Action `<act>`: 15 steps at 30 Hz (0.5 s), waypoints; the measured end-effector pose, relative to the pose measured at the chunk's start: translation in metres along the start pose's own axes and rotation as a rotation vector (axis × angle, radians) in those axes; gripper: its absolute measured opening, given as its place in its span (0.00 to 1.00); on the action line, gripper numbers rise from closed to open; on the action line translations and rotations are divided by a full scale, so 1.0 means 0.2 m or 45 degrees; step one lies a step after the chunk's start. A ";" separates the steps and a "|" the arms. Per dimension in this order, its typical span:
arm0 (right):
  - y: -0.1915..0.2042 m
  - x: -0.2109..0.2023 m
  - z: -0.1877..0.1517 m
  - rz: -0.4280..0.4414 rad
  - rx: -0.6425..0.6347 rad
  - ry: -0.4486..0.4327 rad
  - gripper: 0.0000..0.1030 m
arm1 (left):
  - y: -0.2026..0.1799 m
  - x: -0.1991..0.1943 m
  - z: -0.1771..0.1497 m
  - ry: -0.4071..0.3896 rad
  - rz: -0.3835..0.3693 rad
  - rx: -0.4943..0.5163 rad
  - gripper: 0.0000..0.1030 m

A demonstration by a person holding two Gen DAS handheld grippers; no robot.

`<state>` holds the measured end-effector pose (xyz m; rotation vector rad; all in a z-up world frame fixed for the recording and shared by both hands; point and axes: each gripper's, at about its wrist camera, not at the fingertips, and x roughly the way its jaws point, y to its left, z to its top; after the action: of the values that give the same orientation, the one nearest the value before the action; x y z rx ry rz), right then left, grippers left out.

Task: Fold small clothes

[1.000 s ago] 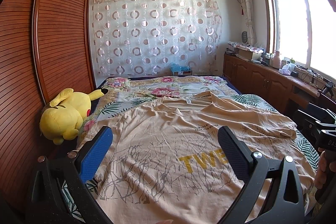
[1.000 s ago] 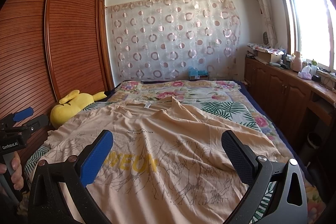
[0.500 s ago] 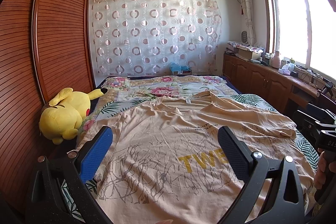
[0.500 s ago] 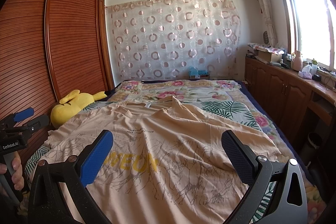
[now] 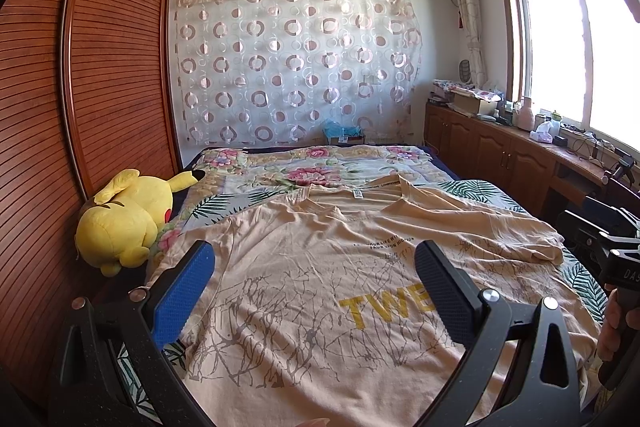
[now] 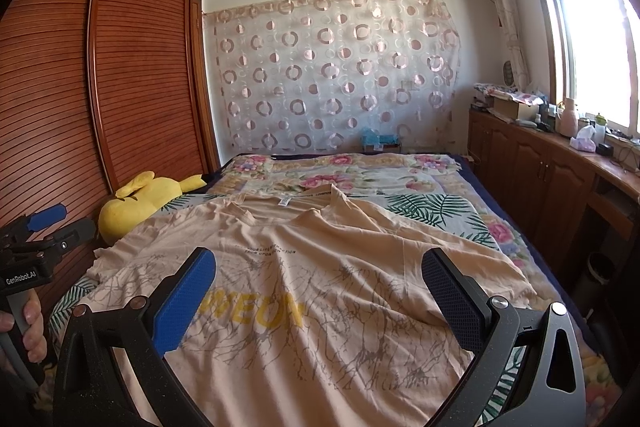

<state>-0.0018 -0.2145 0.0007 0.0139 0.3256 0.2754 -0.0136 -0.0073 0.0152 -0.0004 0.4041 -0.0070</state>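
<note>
A peach T-shirt (image 5: 320,287) with yellow letters and a grey branch print lies spread face up on the bed, collar toward the far end; it also shows in the right wrist view (image 6: 328,287). Its right sleeve is rumpled. My left gripper (image 5: 314,267) is open and empty, held above the shirt's left half. My right gripper (image 6: 318,275) is open and empty, held above the shirt's right half. Each gripper shows at the edge of the other's view, the right one (image 5: 608,247) and the left one (image 6: 36,243), both hand-held.
The bed (image 5: 320,171) has a floral cover. A yellow plush toy (image 5: 124,219) lies at its left edge against a wooden wardrobe (image 5: 80,87). Wooden cabinets (image 6: 540,171) with clutter run along the right under the window. A patterned curtain (image 5: 296,67) hangs behind.
</note>
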 end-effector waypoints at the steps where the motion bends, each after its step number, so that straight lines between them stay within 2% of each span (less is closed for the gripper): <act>1: 0.00 0.00 0.00 0.000 -0.001 0.000 1.00 | 0.00 0.00 0.00 0.002 0.000 0.000 0.98; 15: 0.00 0.03 -0.02 0.029 0.002 0.012 1.00 | 0.00 -0.01 0.02 0.020 0.001 -0.006 0.98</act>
<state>0.0023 -0.2124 -0.0041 0.0176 0.3350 0.2977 -0.0143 -0.0069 0.0189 -0.0051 0.4198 -0.0055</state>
